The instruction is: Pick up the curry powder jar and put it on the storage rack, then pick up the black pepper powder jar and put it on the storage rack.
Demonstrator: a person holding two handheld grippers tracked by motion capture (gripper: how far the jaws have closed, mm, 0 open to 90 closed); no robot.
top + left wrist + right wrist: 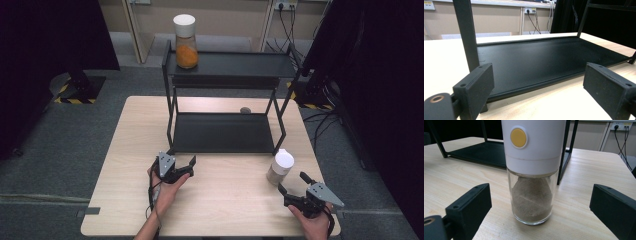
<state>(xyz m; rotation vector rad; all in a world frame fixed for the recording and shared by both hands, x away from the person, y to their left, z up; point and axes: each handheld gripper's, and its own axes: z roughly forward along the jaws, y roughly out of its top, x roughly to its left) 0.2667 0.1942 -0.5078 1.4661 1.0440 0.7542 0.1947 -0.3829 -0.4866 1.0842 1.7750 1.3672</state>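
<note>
Two hand-held grippers at a table with a black rack (pixel 225 132).
Right gripper (pixel 291 185), jaws open, faces a jar (pixel 531 170); left gripper (pixel 186 167) jaws open.

Table (pixel 125 190) with rack (pixel 222 132), jar (pixel 279 167)

Surface (pixel 120 200): two-tier rack (pixel 227 132) at rear centre. Upper shelf (pixel 240 64): one jar (pixel 185 42), left end. Before the rack's right front leg: second jar (pixel 279 167), upright on the surface. Left gripper (pixel 184 167) before the rack's left front corner; right gripper (pixel 293 182) just before the second jar.
</note>
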